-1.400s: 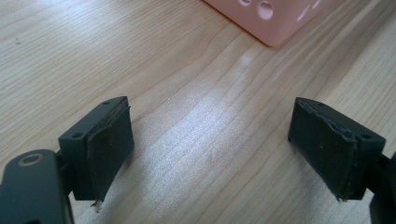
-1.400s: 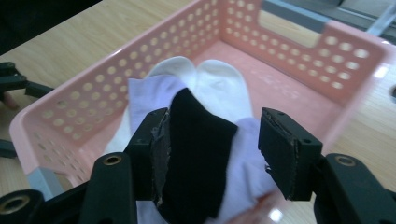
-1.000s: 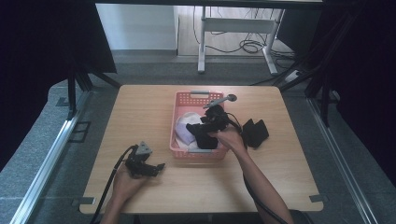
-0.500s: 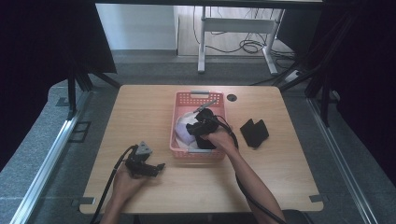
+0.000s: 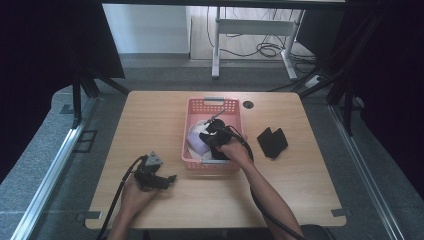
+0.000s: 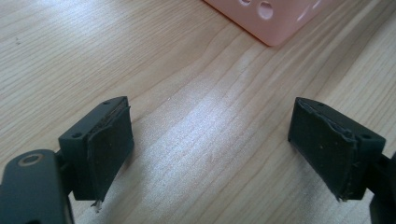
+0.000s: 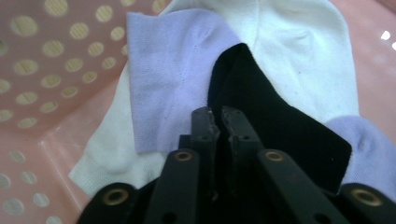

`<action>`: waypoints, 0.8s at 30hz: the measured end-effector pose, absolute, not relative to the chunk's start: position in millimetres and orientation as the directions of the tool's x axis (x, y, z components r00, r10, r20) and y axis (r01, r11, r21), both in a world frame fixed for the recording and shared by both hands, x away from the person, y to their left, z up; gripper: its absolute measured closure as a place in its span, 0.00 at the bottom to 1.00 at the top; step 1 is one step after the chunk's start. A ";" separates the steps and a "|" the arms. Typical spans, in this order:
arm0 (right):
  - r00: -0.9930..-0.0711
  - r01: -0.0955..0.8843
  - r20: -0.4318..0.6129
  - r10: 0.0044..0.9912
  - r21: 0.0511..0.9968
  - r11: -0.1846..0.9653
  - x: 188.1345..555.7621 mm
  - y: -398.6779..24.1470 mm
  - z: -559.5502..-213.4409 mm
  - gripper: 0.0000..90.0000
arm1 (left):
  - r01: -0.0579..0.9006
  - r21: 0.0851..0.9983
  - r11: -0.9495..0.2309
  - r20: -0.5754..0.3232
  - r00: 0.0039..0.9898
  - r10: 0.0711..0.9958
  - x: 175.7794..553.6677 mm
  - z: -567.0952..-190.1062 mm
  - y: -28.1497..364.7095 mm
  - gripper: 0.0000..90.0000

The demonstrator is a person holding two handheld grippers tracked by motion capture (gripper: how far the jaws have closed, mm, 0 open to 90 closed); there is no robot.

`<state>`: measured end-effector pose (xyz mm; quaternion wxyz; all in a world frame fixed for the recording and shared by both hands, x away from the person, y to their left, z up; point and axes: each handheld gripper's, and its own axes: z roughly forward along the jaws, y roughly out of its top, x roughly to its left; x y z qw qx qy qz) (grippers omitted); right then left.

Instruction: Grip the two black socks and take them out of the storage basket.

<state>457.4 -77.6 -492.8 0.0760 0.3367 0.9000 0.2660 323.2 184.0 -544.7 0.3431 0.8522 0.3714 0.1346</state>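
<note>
Grippers first, from your left side across. Your left gripper rests on the table near its front-left corner, held in your left hand, with its cable trailing off over the front edge. In the left gripper view its jaws stand wide apart over bare wood with nothing between them, and a corner of the pink basket shows just beyond.

That pink basket sits around the middle of the table, a little toward the back edge. Your right gripper is down inside it, your right hand at the basket's front-right corner. Its jaws have just been closing, and in the right gripper view they now stand together, almost touching, with the edge of the black sock pinched between the tips.

The black sock lies on top of the pile in the basket, partly over a lilac sock and a white sock, with the perforated basket wall to the left of them in that view. From the high view the lilac and white cloth shows along the basket's left side.

To the right of the basket, well apart from it and nearer the table's right edge, lies a folded black piece. A small dark round hole sits near the back edge, just right of the basket.
</note>
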 end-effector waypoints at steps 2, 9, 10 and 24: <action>-0.755 0.571 0.054 0.654 0.545 0.614 457.4 -79.4 -490.2 0.96 | 0.541 0.685 -0.488 -0.026 0.688 0.726 323.2 -544.7 183.9 0.15; -0.739 0.568 0.095 0.666 0.619 0.542 456.9 -88.2 -474.8 0.96 | 0.540 0.683 -0.491 -0.024 0.689 0.725 323.3 -544.6 184.1 0.15; -0.742 0.564 0.106 0.662 0.632 0.531 456.7 -89.3 -471.8 0.96 | 0.540 0.684 -0.491 -0.024 0.688 0.725 323.3 -544.6 184.1 0.15; -0.759 0.507 0.134 0.638 0.736 0.448 448.4 -95.1 -428.7 0.96 | 0.541 0.686 -0.487 -0.026 0.688 0.726 323.2 -544.8 183.9 0.15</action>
